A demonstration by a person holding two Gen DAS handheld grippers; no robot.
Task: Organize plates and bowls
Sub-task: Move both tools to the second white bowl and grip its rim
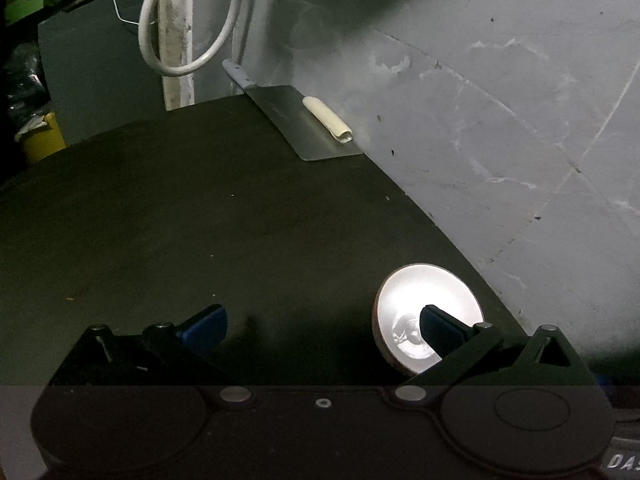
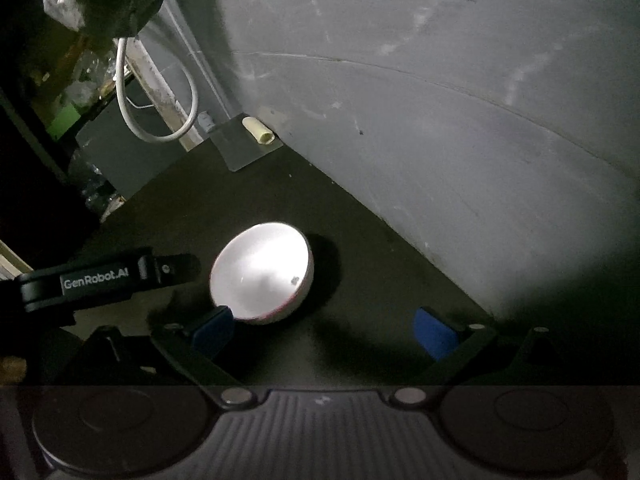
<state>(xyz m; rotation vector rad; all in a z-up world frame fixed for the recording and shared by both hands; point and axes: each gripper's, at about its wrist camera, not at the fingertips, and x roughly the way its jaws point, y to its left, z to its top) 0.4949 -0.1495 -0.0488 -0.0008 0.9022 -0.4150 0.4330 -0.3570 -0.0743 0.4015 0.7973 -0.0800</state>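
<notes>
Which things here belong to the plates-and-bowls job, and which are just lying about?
For the job:
white bowl, on the dark counter
left gripper and right gripper, both open

Lying about:
cleaver by the wall
cream tube resting on its blade
white cable

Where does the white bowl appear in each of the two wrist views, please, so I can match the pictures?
Left wrist view: the bowl sits lower right, partly behind the left gripper's right finger, near the counter's edge by the wall.
Right wrist view: the bowl sits centre-left, just beyond the right gripper's left finger.
Shared landmark: the cleaver lying at the far end against the wall.
</notes>
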